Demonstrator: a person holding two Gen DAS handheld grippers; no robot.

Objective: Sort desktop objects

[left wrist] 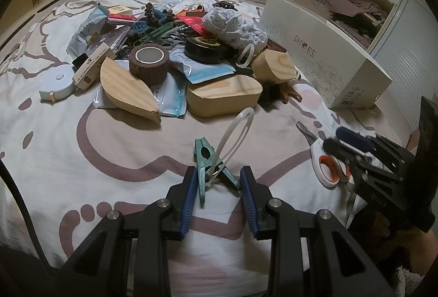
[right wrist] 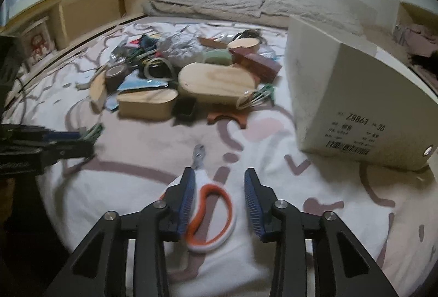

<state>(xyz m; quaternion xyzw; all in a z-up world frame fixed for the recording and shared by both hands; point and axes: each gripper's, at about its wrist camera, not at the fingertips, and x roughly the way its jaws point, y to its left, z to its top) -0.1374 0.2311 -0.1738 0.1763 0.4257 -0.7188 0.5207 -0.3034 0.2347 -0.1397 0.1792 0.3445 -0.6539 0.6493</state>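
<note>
Left hand-held gripper (left wrist: 219, 182) angled down toward the bed (left wrist: 82, 138), pads clenched on a green clip (left wrist: 204, 160) with a translucent loop (left wrist: 235, 133) standing up from it. Right hand-held gripper (right wrist: 219, 185) likewise pitched down; jaws not pressing, astride the orange-and-white scissors (right wrist: 210, 217) lying flat on the bed. Beyond: clutter pile with wooden boxes (left wrist: 221, 97), brown tape roll (left wrist: 149, 63); white shoe box (left wrist: 328, 56) at right.

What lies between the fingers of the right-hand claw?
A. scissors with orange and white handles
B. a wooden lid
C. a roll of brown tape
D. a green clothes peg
A: the right wrist view shows the scissors lying on the bedspread between the right claw fingers.
</note>
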